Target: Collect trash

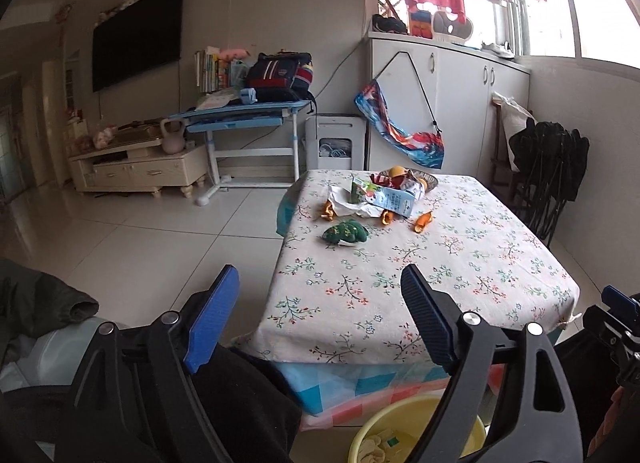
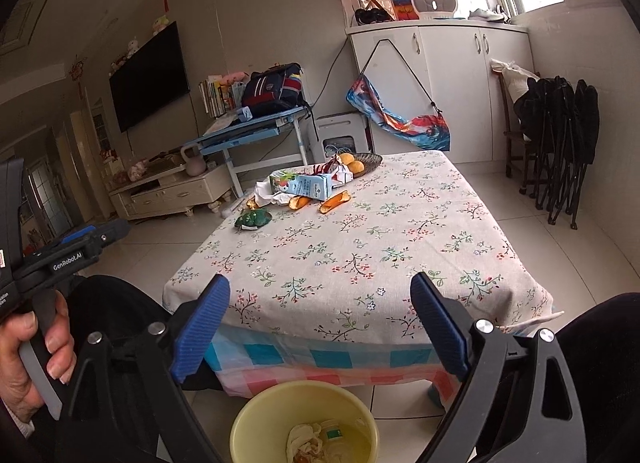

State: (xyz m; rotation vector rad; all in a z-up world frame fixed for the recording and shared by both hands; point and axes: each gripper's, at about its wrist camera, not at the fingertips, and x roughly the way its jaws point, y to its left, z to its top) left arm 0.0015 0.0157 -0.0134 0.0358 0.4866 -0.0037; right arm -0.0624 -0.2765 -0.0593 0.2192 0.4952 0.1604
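Observation:
Trash lies at the far end of the floral-cloth table (image 2: 400, 247): a blue-white milk carton (image 2: 308, 185) (image 1: 394, 199), a crumpled green wrapper (image 2: 253, 219) (image 1: 346, 233), orange peels (image 2: 334, 201) (image 1: 422, 223) and white paper. A yellow bin (image 2: 248, 423) (image 1: 384, 415) stands on the floor at the table's near edge, with crumpled tissue (image 2: 304, 439) inside. My right gripper (image 2: 320, 279) is open and empty above the bin. My left gripper (image 1: 320, 275) is also open and empty, level with the near table edge; a hand holds it at the left of the right wrist view.
A woven basket (image 2: 370, 159) with fruit sits behind the trash. Folded black chairs (image 2: 560, 143) lean on the right wall by a white cabinet (image 2: 440, 83). A blue desk (image 2: 248, 131) with a backpack and a TV stand (image 2: 172, 191) stand at the far left. Dark-clothed legs flank the bin.

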